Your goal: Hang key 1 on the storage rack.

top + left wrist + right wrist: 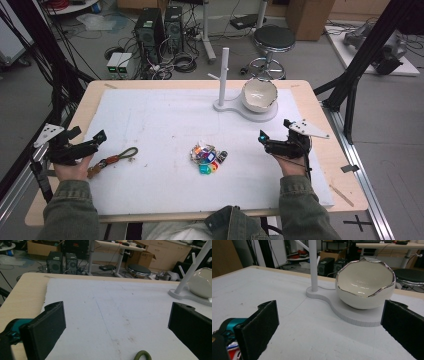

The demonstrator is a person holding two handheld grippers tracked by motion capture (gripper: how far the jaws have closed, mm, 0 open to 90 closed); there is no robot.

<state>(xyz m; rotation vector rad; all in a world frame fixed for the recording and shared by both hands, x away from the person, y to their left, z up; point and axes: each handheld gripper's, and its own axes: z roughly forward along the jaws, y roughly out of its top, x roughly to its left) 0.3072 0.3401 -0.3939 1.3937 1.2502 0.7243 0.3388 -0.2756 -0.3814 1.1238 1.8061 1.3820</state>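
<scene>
My left gripper (90, 136) is held just above the left side of the white mat (165, 115), jaws wide open and nothing between them. An olive strap with a brown leather end (114, 159) lies just right of it. In the left gripper view (116, 315) the strap's olive loop (143, 355) lies low between the jaws. My right gripper (274, 132) is held at the right side of the mat, also open and empty. A bunch of keys with coloured tags (207, 155) lies at the mat's middle. The right gripper view (328, 312) looks at a white bowl with a silver rim (364, 285).
A white stand (223, 70) with an upright post and side pegs is at the back of the mat, and the bowl (259, 95) rests on its flat base (267, 116). The wooden table edge (340, 170) borders the mat. A stool and computer towers stand on the floor beyond.
</scene>
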